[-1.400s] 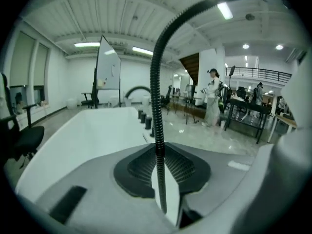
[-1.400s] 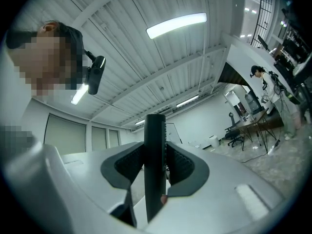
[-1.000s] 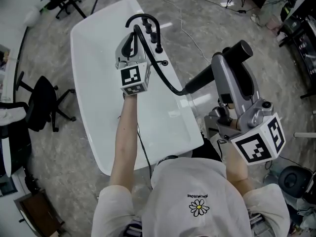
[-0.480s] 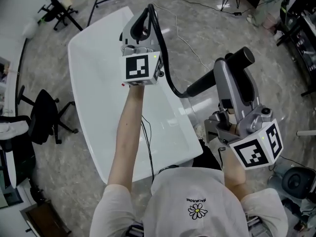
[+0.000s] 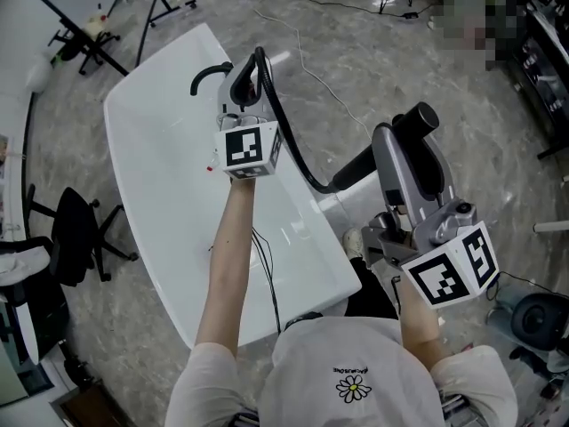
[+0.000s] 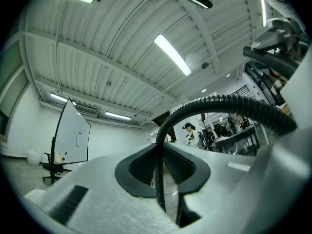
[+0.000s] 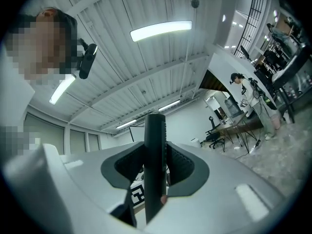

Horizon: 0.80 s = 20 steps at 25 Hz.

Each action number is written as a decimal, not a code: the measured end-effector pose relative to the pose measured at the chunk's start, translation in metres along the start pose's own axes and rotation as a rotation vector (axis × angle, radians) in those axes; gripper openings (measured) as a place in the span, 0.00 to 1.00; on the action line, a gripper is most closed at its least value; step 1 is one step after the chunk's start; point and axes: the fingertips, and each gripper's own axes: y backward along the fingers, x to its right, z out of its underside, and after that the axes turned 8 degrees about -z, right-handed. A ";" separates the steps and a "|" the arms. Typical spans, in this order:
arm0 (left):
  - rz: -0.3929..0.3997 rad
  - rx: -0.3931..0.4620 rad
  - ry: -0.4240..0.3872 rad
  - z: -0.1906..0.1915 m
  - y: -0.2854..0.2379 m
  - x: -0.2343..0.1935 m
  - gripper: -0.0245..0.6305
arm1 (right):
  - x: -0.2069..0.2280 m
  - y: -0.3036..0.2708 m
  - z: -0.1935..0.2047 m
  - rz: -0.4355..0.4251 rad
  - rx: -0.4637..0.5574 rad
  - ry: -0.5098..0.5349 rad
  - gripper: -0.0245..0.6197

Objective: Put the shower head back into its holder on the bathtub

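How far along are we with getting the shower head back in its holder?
Done: both grasps are made. In hand: the right gripper is shut on the shower head, held beside the bathtub; the left gripper grips the hose above it. Left: seat the shower head in its holder, which I cannot make out here.

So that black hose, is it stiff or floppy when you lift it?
Likely floppy: the hose arches and droops between the left gripper and the shower head. Its ribbed surface probably resists slipping in a grip. It looks light for its length.
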 end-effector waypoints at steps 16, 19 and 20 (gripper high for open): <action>-0.138 -0.348 0.011 0.194 0.040 -0.051 0.04 | 0.046 -0.062 0.077 -0.053 -0.125 -0.061 0.25; -0.158 -0.415 0.032 0.220 0.059 -0.058 0.04 | 0.041 -0.078 0.079 -0.105 -0.107 -0.132 0.25; -0.152 -0.441 0.030 0.230 0.066 -0.059 0.04 | 0.038 -0.084 0.077 -0.128 -0.091 -0.168 0.25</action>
